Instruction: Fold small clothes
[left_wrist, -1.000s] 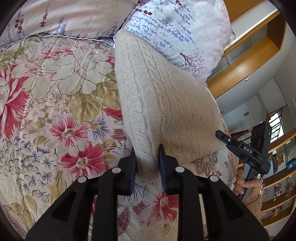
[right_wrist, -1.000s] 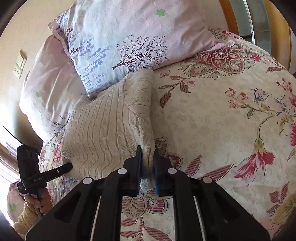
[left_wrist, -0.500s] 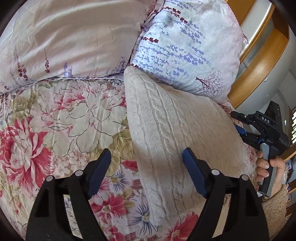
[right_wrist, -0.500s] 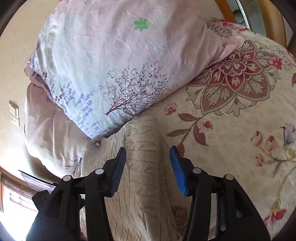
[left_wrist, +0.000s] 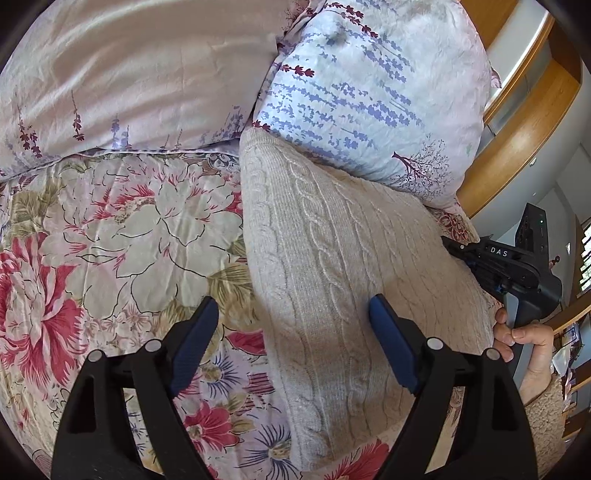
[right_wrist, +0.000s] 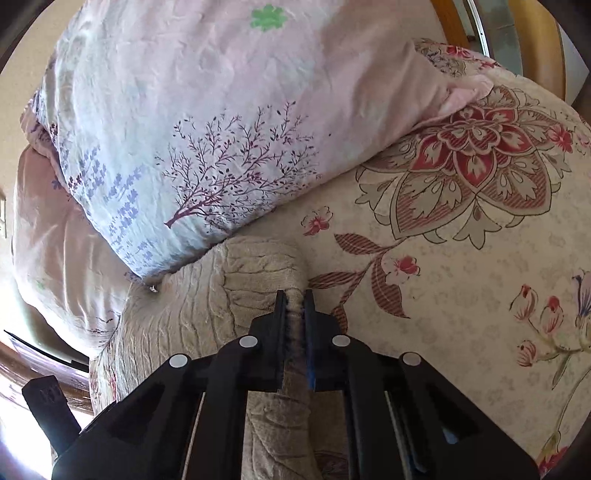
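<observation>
A cream cable-knit sweater lies folded on the floral bedspread, its far end against the pillows. My left gripper hovers over its near left edge; its jaws are opening and stand wide, touching nothing. The right pad is above the knit, the left pad above the bedspread. In the right wrist view my right gripper has its jaws closing tight on a raised fold at the right edge of the sweater, pads pressing on the knit. The right gripper also shows at the sweater's far side, held by a hand.
A lavender-print pillow and a pink pillow lean at the head of the bed, just past the sweater. A wooden headboard runs behind them. Open bedspread stretches to the right of the sweater.
My left gripper let go of the sweater's edge, opened wide and drew back. My right gripper opened, moved forward along the sweater towards the pillows, and shut on a fold there.
</observation>
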